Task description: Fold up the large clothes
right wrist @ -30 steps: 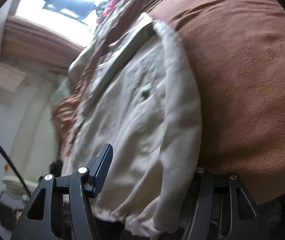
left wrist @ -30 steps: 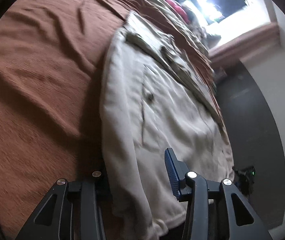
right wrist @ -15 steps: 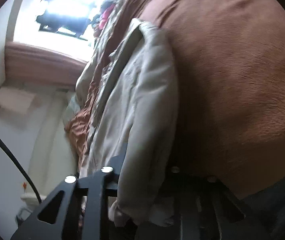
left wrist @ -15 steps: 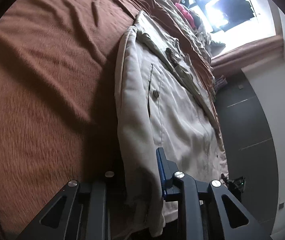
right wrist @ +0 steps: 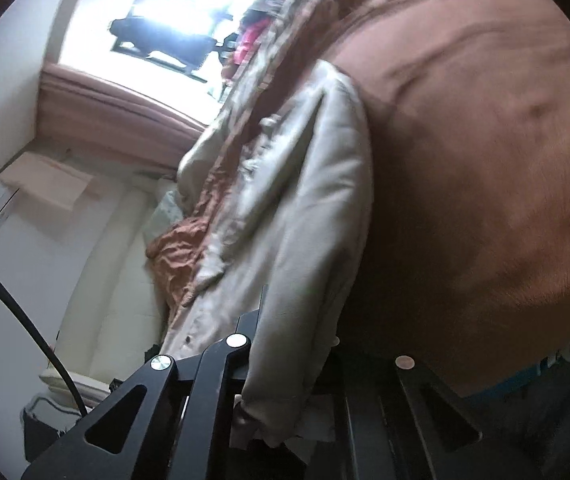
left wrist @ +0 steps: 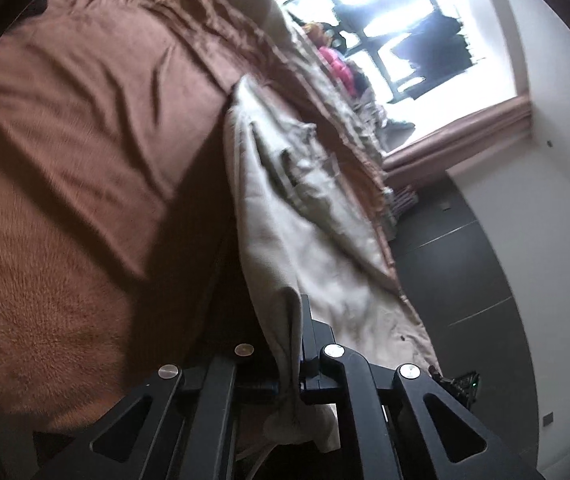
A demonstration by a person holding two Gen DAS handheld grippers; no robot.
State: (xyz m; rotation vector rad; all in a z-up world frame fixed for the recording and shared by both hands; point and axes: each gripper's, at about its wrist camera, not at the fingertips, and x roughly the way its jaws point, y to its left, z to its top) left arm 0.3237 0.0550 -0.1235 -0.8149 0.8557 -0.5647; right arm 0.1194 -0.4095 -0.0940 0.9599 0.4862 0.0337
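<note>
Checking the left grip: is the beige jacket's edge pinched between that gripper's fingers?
Yes, the beige jacket bunches between the closed fingers of the left gripper.

A bed (left wrist: 85,152) under a rumpled brown blanket (right wrist: 485,160) carries everything; a pale beige jacket (left wrist: 309,248) lies along its edge, bunched and creased. Further up, more crumpled bedding (left wrist: 325,92) is heaped on the blanket.

A large cream-beige cotton jacket (left wrist: 285,216) (right wrist: 297,216) lies rumpled, running from lower centre toward upper centre of both frames, its near hem bunched and lifted off a brown fuzzy blanket (left wrist: 85,168)
</note>
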